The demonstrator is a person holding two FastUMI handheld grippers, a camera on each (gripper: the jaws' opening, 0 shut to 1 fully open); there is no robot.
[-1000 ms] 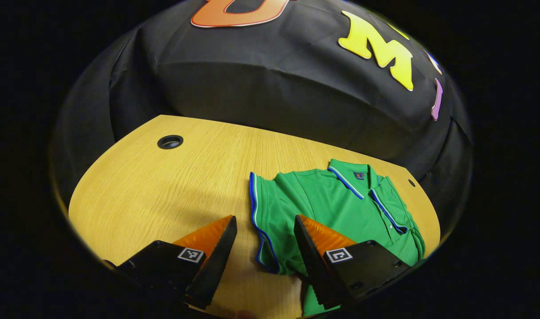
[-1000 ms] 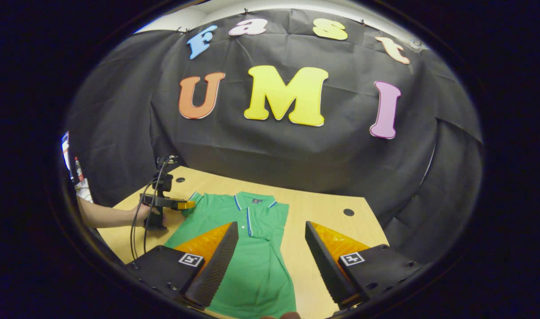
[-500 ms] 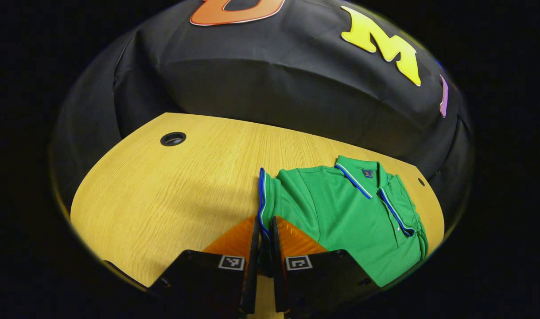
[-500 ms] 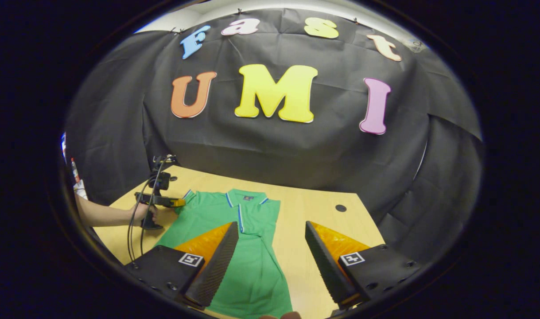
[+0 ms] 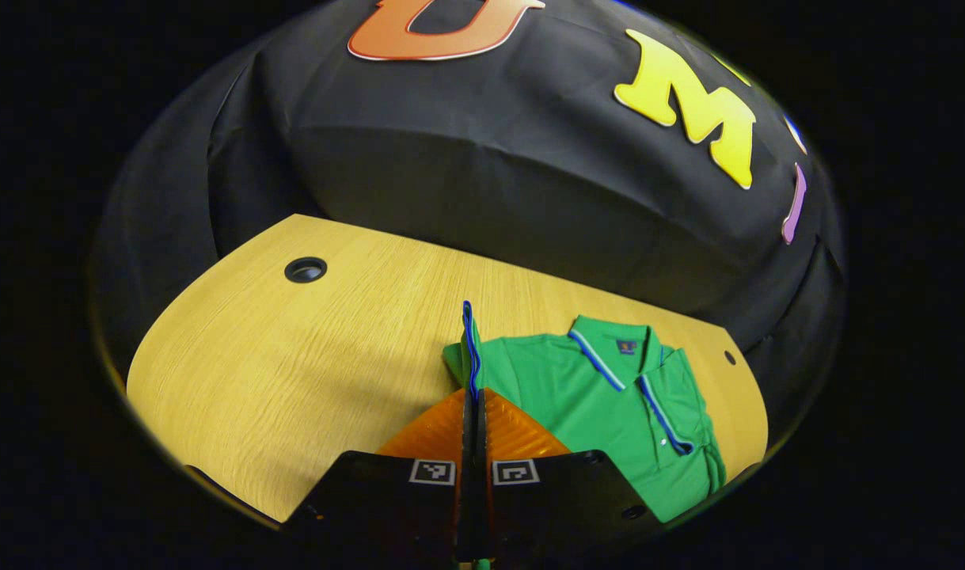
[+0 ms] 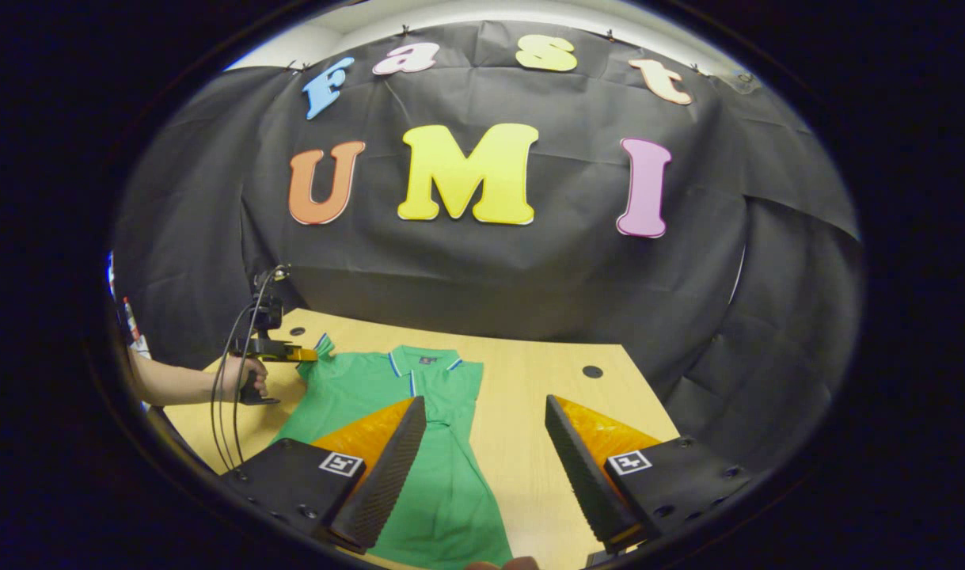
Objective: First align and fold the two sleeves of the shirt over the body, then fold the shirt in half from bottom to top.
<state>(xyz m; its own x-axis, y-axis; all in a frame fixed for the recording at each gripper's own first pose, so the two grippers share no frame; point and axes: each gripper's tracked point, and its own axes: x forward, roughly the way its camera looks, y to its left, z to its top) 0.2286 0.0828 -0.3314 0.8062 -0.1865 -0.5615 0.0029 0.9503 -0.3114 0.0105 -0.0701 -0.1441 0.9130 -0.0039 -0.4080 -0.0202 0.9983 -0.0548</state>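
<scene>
Slippage worries me: my left gripper (image 5: 473,412) is clenched on the green polo shirt (image 5: 609,412)'s sleeve cuff (image 5: 468,348), lifted beside its collar (image 5: 609,348), while my right gripper (image 6: 482,451) hangs released above the shirt's body on the table (image 5: 292,356).

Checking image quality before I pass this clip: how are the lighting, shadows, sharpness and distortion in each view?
Left gripper view: strong fisheye bend on the table; even light, soft shadow beside the raised sleeve; the green shirt is sharp, and the left gripper shut on the sleeve is slightly soft. Right gripper view: same curvature, the table edge bows; the right gripper is sharp, the far hand small; no glare.
</scene>
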